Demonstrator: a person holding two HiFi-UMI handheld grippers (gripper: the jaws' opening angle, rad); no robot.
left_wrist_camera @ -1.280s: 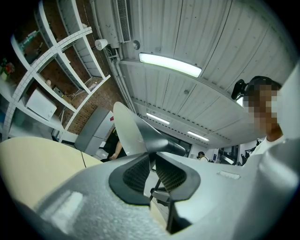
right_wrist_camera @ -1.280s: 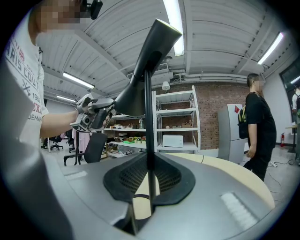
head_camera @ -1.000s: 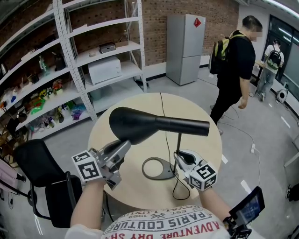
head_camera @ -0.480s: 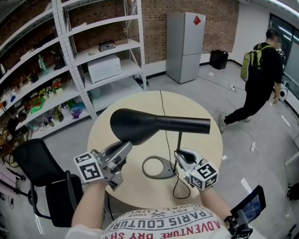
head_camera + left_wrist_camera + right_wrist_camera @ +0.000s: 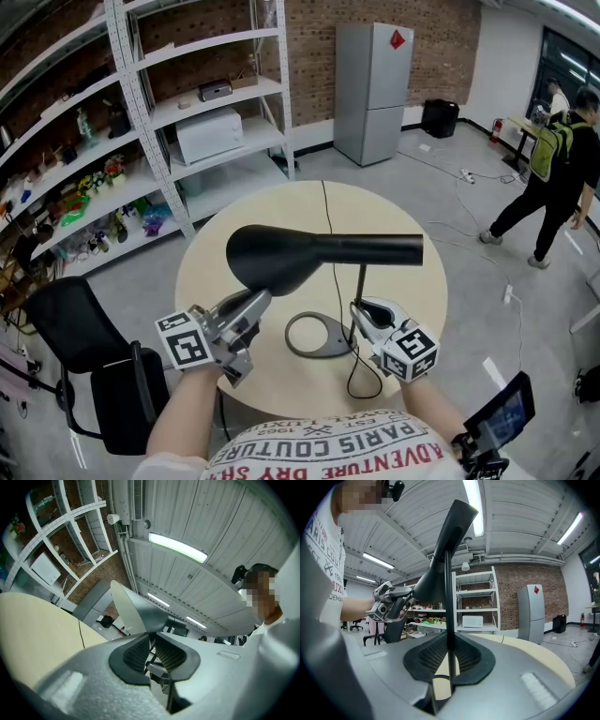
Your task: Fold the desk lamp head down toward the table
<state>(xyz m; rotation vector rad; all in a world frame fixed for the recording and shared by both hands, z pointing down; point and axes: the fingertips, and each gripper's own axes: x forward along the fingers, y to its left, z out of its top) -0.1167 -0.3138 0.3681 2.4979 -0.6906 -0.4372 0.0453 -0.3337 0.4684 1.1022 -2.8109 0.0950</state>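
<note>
Black lamp head (image 5: 281, 255): held level above mid-table; judged light, stiff, smooth-shelled and slippery.
Left gripper (image 5: 257, 303): jaws nearly together, pinched on its thin near rim, judged a fair lever point.
Right gripper (image 5: 363, 312): clamped on the thin stem (image 5: 359, 281) above the ring base (image 5: 314, 337).
Table (image 5: 403, 225): round, pale, hard.
Room: shelving (image 5: 141, 112) left, fridge (image 5: 370, 89) far, person (image 5: 553, 178) far right.

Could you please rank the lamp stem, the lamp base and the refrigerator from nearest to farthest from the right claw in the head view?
1. Lamp stem, held in the right claw.
2. Lamp base, just to its left.
3. Refrigerator, far across the room.
</note>
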